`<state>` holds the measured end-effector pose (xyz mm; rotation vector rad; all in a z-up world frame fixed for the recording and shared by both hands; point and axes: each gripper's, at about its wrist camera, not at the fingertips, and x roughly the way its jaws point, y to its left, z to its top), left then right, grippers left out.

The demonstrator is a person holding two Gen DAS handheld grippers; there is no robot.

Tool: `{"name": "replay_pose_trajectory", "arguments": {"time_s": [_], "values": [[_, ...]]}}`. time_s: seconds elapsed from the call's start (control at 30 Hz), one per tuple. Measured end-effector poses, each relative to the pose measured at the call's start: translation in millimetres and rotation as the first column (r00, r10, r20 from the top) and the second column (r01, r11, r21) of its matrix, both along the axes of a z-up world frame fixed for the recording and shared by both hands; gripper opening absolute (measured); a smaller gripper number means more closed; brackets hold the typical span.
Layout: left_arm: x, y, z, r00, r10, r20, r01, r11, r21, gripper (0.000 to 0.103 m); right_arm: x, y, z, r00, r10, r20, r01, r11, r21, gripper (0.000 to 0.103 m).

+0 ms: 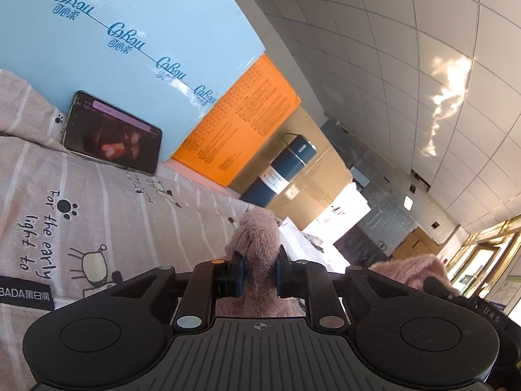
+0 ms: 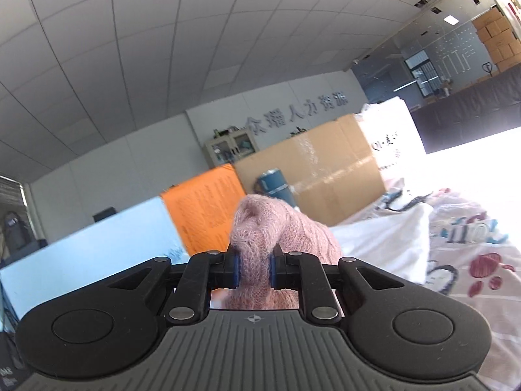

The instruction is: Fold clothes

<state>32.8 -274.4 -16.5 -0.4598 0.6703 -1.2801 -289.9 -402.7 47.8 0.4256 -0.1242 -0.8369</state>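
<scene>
The left tool [image 1: 259,275] pinches a bunched fold of pink knitted garment [image 1: 257,238] between its blue pads [image 1: 240,275], the wool bulging up above them and hanging down below toward the tool's body. The right tool [image 2: 255,272] grips another bunch of the same fuzzy pink knit [image 2: 260,228] the same way, its pads pressed into the wool from both sides. At the right edge of the left wrist view more of the pink knit shows beside the dark body of the other tool.

Under the left tool lies a grey-pink striped sheet [image 1: 114,211] printed with paw marks, small cartoon figures and handwriting-style words. A phone [image 1: 112,133] with a lit screen leans on it against a pale blue carton [image 1: 130,32]. Next along stand an orange box [image 1: 241,120], a dark blue cylindrical flask [image 1: 280,171] and a brown cardboard box [image 1: 312,176] wrapped in clear tape. These stand behind the garment, not touching it.

In the right wrist view a white cloth [image 2: 384,238] and a printed sheet with red and blue shapes [image 2: 472,260] lie to the right of the knit. A white tiled ceiling [image 2: 162,49] fills the top of the view, and grey characters are mounted on the far wall [image 2: 296,112]

The knit is soft, loosely woven and hairy, held lifted at two gathered points
</scene>
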Motion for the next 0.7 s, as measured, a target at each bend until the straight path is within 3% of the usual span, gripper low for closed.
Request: {"name": "replay_pose_trajectory", "arguments": {"time_s": [0.03, 0.07, 0.1, 0.13, 0.17, 0.2, 0.23, 0.37, 0.5, 0.57, 0.7], "values": [[-0.9, 0.6, -0.2, 1.0, 0.03, 0.003, -0.031, 0.999, 0.021, 0.029, -4.7, -0.9, -6.7, 0.999, -0.019, -0.039, 0.019, 1.0, 0.012, 0.022], [-1.8, 1.1, -0.3, 0.998, 0.061, 0.008, -0.061, 0.997, 0.043, 0.039, -9.0, -1.5, -13.2, 0.996, -0.037, -0.077, 0.039, 0.999, 0.02, 0.025], [-1.0, 2.6, -0.4, 0.995, 0.098, 0.008, -0.098, 0.993, 0.063, 0.056, -11.4, -1.0, -18.5, 0.992, -0.056, -0.113, 0.058, 0.998, 0.011, 0.042], [0.4, 4.6, -0.5, 0.99, 0.138, 0.008, -0.138, 0.987, 0.084, 0.064, -13.8, -0.3, -23.4, 0.986, -0.076, -0.147, 0.077, 0.997, -0.001, 0.063], [1.8, 6.5, -0.6, 0.984, 0.177, 0.009, -0.177, 0.979, 0.104, 0.071, -16.1, 1.5, -26.5, 0.979, -0.102, -0.176, 0.099, 0.995, -0.028, 0.072], [3.6, 8.4, 0.9, 0.979, 0.203, 0.015, -0.203, 0.973, 0.11, 0.071, -17.3, 2.8, -28.2, 0.971, -0.131, -0.2, 0.121, 0.991, -0.061, 0.083], [5.5, 10.4, 3.1, 0.975, 0.223, 0.023, -0.224, 0.968, 0.11, 0.071, -19.0, 4.3, -29.4, 0.962, -0.16, -0.221, 0.142, 0.985, -0.095, 0.087], [8.1, 6.2, 20.7, 0.973, 0.196, 0.124, -0.21, 0.97, 0.12, 0.082, -22.3, 3.9, -18.0, 0.956, -0.156, -0.248, 0.118, 0.98, -0.161, 0.093], [0.5, -22.3, 32.2, 0.967, -0.027, 0.252, -0.028, 0.977, 0.213, 0.095, 3.2, -7.6, 7.4, 0.952, -0.014, -0.305, -0.021, 0.993, -0.113, 0.101], [-1.8, -39.2, 25.1, 0.959, -0.126, 0.254, 0.05, 0.957, 0.287, 0.095, 24.7, -20.6, 16.0, 0.933, 0.022, -0.359, -0.043, 0.998, -0.051, 0.101], [-17.2, -59.5, 4.0, 0.932, -0.214, 0.293, 0.079, 0.908, 0.411, 0.095, 49.9, -46.3, 1.9, 0.887, 0.027, -0.46, 0.027, 0.994, 0.11, 0.101]]}}
